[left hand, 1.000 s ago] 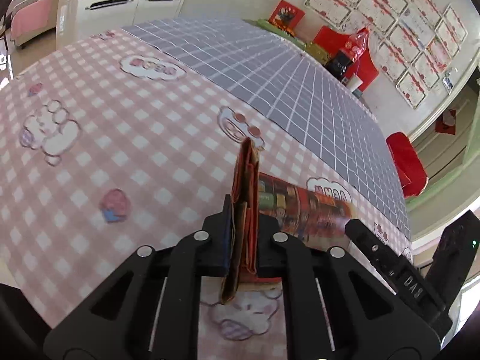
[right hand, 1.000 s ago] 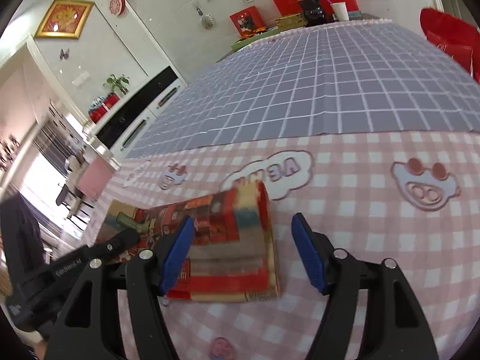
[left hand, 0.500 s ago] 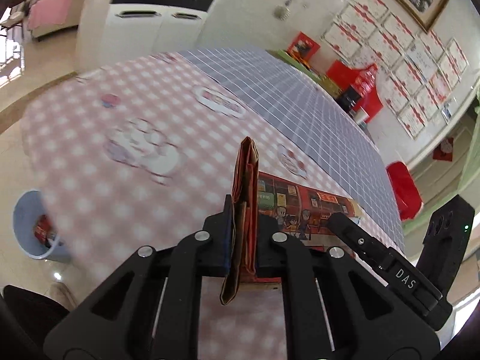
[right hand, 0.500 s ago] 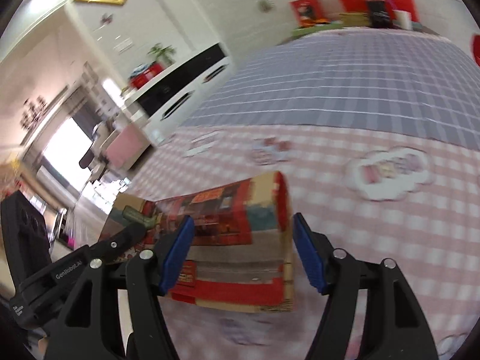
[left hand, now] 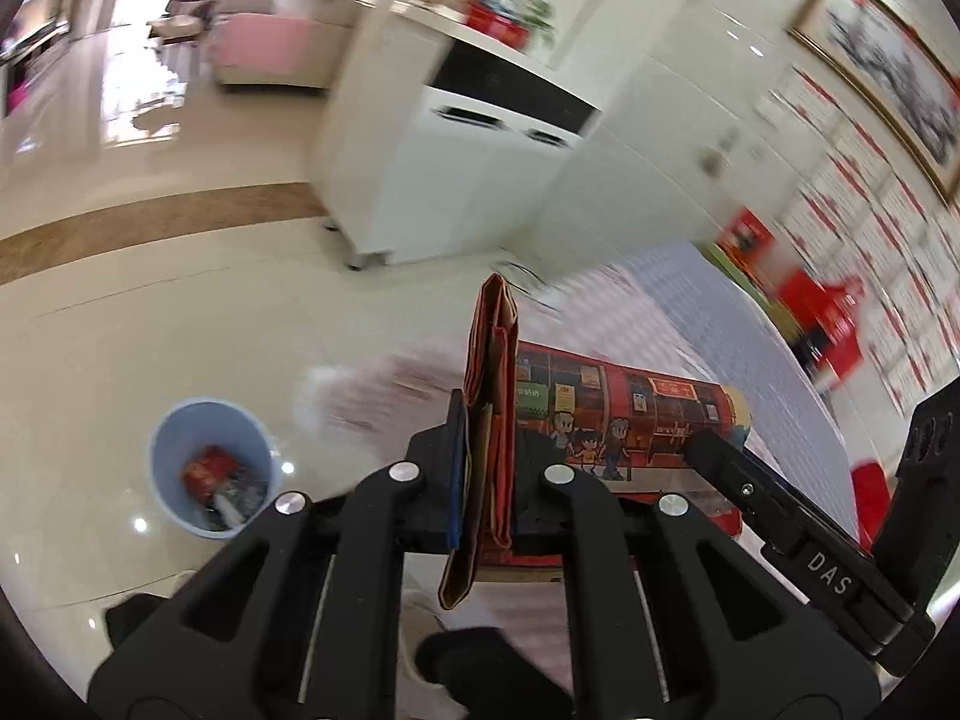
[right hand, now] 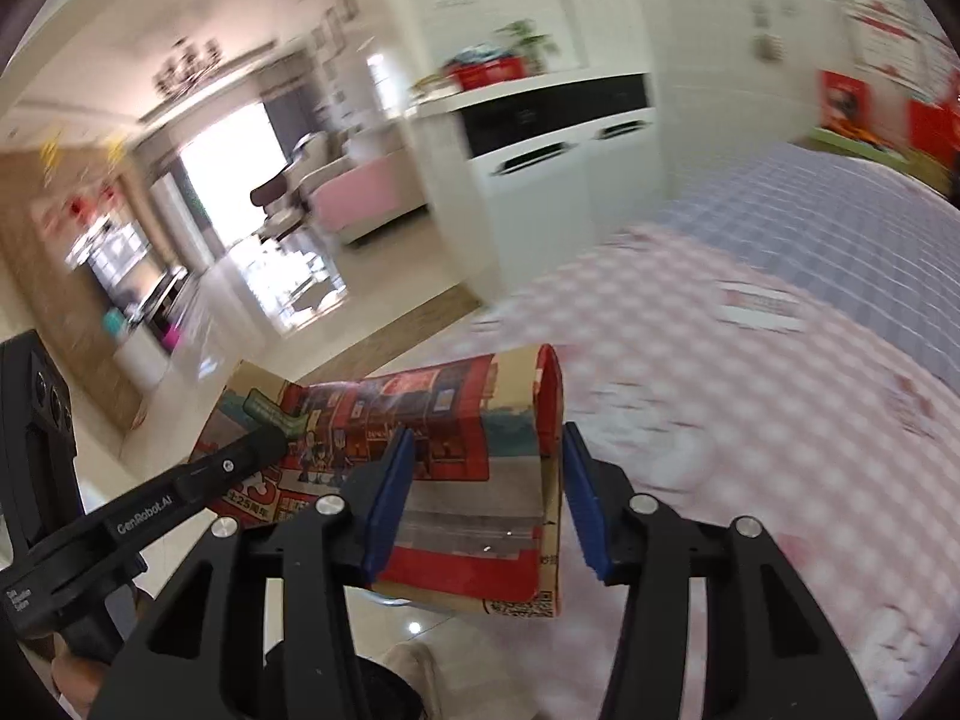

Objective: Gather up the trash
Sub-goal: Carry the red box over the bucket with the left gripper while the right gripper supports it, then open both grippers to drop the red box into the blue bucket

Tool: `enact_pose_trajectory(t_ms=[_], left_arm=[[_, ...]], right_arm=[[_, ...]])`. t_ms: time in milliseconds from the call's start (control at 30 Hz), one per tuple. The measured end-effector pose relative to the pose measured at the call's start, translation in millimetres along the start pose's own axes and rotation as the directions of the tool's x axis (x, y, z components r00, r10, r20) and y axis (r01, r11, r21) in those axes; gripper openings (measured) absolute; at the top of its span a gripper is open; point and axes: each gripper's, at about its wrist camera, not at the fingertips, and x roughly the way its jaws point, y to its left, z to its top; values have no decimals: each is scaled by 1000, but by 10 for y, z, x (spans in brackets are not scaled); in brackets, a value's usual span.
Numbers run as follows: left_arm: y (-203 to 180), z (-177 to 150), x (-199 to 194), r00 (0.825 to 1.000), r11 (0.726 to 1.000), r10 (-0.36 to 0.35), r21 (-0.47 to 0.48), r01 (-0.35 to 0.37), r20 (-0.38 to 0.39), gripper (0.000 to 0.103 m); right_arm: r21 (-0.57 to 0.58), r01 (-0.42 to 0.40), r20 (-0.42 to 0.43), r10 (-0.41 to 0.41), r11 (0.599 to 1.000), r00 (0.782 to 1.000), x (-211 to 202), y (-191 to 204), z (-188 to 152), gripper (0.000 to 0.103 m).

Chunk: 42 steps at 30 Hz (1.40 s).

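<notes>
My left tool (left hand: 487,468) clenches the carton (left hand: 489,420); my right tool (right hand: 483,498) brackets it, spread; bin (left hand: 210,468) at nine o'clock.

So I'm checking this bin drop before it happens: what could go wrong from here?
The flattened red printed cardboard box is wide, while the small blue plastic bin on the floor already holds trash; the box may catch the rim. The left gripper pinches only one folded end, so the box could swing. The open right gripper gives no firm hold.
</notes>
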Motion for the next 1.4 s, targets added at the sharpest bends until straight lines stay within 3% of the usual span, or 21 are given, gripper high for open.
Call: enact_pose_trajectory(t_ms=[167,400,567,900,1000,1033,1067,1100,1133,1233,1400], left_arm=[[696,131,-44,996,993,91,-82,-90,18,10],[1615,179,134,983,961,183,-208,-185,-27,10],[2029,127,363,973,939,218,-256,-231,-78,10],[2575,18,838,956,908,229,-314,-278,-184,10],[2688,4,972,950,897,224,-334,-288,-218,17],[2734,-9,1022,948,892,216,-347,-290,-235,28],[2744,-13,1055,945,887,218,-355,-297,-244,51],[2775,-21,1069,944,884,221,-360,-300,-243,65],[2777,-25,1075,944,882,234,-359,-306,-231,72],[2777,-15,1136,933,879,257,-339,-335,-253,72],[2741,4,1097,930,879,275,-327,-346,-246,73]], right_arm=[[-79,-68,-68,62,995,996,506,626,12,49],[-172,-134,-191,100,976,977,1314,1362,-104,49],[-220,-141,-252,83,965,964,1776,1648,-204,49],[-248,-140,-334,51,959,941,2571,1812,-387,50],[-251,-144,-361,46,957,931,2788,1831,-411,51],[-255,-145,-368,43,956,929,2852,1841,-428,52],[-258,-150,-377,43,954,925,2909,1854,-456,53],[-261,-152,-394,39,953,918,2989,1858,-493,53],[-268,-147,-399,29,952,916,3045,1851,-496,53],[-273,-143,-414,17,951,910,3146,1843,-557,56],[-272,-138,-415,13,952,910,3082,1804,-617,56]])
